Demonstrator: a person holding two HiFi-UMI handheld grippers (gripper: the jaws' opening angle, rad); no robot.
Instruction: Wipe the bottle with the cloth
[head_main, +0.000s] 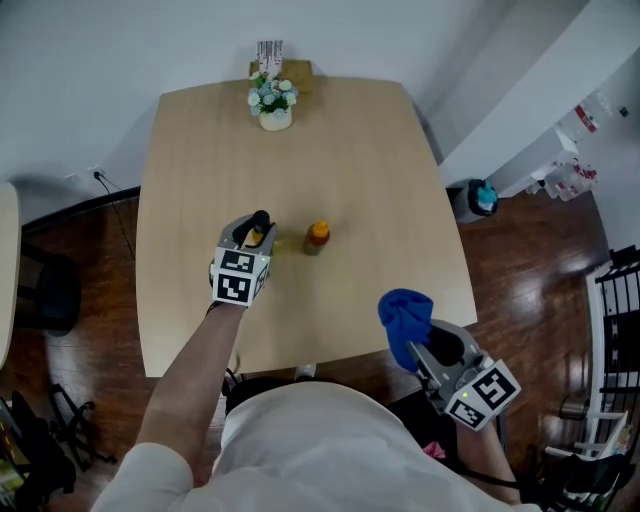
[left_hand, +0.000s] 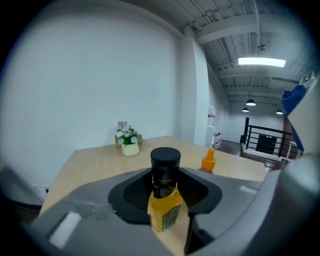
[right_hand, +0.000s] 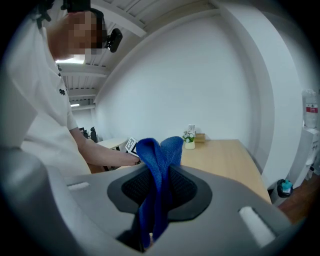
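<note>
While my left gripper (head_main: 258, 228) clamps the upright black-capped amber bottle (left_hand: 165, 195) near the middle of the table (head_main: 350, 150) | my right gripper (head_main: 425, 345) pinches the bunched blue cloth (right_hand: 159, 170) beyond the near right corner | bottle stands forward-left of the cloth, well apart, long axis vertical.

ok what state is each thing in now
left gripper, shut on the black-capped bottle
black-capped bottle, cap on, held between the jaws
right gripper, shut on the blue cloth
blue cloth, bunched, clear of both bottles
orange-capped bottle, cap on, standing free
flower pot, upright on the table
</note>
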